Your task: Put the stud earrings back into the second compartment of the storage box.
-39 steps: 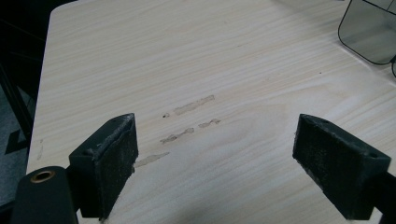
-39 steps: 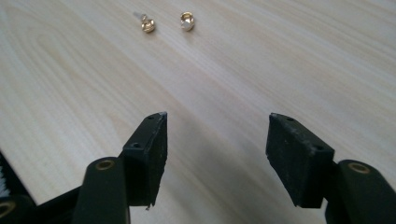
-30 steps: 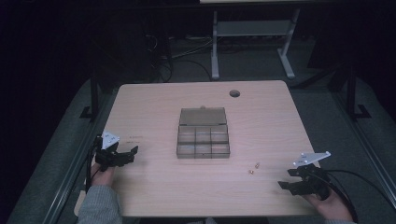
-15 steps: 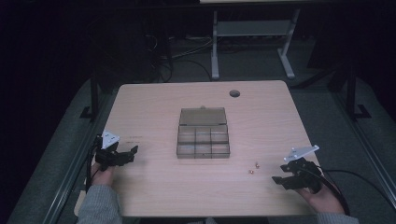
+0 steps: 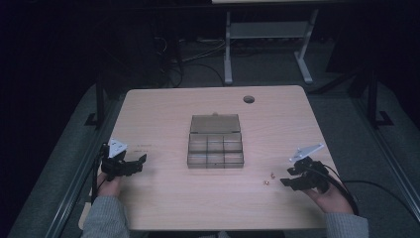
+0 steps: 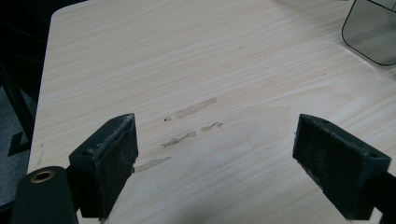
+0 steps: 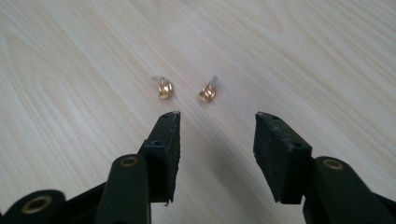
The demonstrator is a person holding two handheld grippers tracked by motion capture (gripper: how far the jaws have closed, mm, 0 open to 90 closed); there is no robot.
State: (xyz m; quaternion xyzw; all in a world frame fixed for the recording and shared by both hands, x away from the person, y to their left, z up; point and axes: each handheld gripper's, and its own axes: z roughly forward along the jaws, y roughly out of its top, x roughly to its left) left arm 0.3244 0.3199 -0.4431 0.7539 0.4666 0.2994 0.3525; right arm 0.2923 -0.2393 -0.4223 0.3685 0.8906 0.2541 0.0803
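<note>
Low at lower right of high view, right gripper (image 5: 288,177) jaws parted, empty, just short of two gold earrings (image 7: 165,88) (image 7: 207,92) on wooden table (image 5: 163,114). Left gripper (image 5: 138,163) wide open, empty, lower left. Open compartment box (image 5: 215,144) at centre.

Two gold earrings (image 7: 164,88) on pale wood-grain table (image 5: 163,114); smoky grey box (image 5: 215,141).

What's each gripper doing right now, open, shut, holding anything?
Left gripper: open wide, holding nothing, over bare table.
Right gripper: open, holding nothing, jaws just short of two small gold pieces.
</note>
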